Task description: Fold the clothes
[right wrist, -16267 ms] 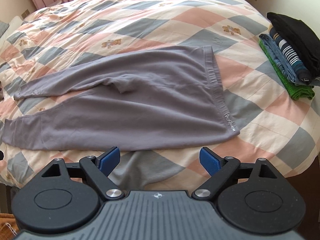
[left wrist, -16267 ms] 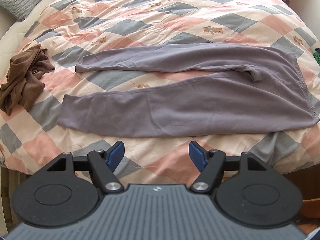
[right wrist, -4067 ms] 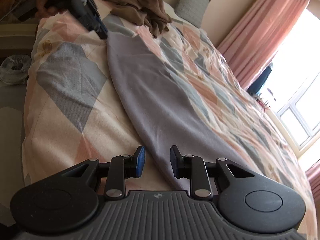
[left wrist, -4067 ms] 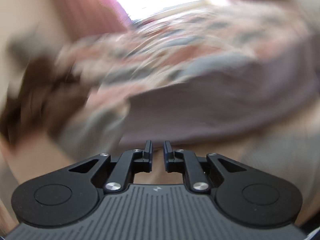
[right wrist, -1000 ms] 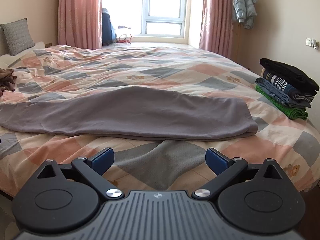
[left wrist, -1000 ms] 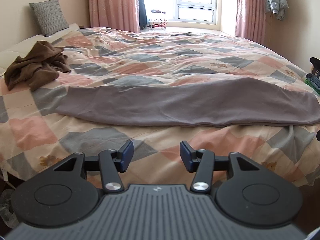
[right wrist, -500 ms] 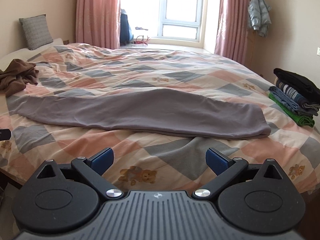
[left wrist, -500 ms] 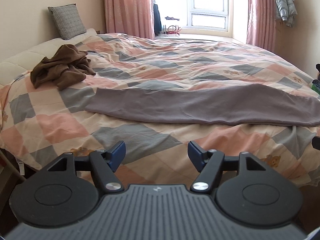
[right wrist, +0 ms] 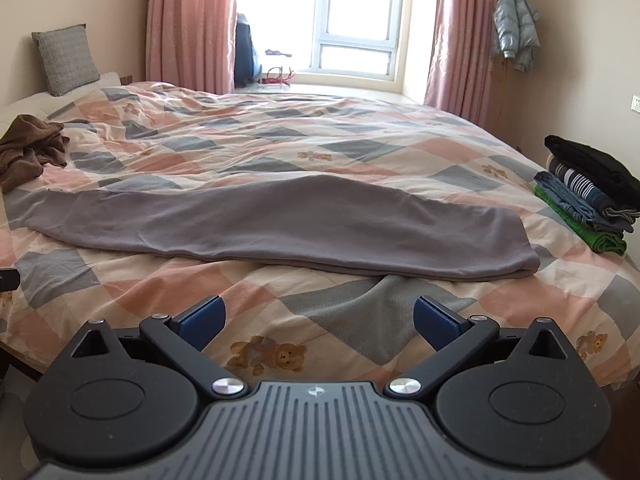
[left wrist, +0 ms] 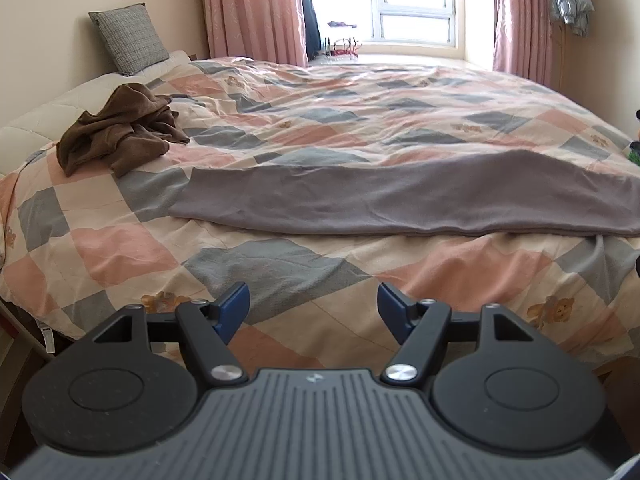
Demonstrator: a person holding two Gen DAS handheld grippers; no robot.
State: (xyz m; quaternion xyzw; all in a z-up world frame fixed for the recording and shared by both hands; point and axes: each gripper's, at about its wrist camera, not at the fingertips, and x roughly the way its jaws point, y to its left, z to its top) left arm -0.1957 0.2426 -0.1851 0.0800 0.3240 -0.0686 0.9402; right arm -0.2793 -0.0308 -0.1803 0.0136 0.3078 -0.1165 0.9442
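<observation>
Right now we are holding both grippers back from the near edge of the bed, and each is empty. Our left gripper is hanging with its blue-padded fingers spread wide apart, gripping nothing. Our right gripper is spread wider still, its fingers also closing on nothing.

We are taking the grey trousers as our landmark. They are lying flat across the checked quilt, doubled lengthwise into one long strip running side to side, just beyond the near edge of the bed. In the left wrist view the trousers are showing their narrow cuff end toward the left; in the right wrist view the broad waist end is lying toward the right.

Left of the trousers and a little farther back, a crumpled brown garment is sitting near the head of the bed, well apart from the cuff end. Beyond that garment a grey pillow is leaning against the wall. Right of the trousers, near the waist end but not touching it, a stack of folded clothes is resting on the quilt, black on top, striped and blue in the middle, green beneath.

We are finding no readable writing anywhere; the quilt is carrying only small bear pictures.
</observation>
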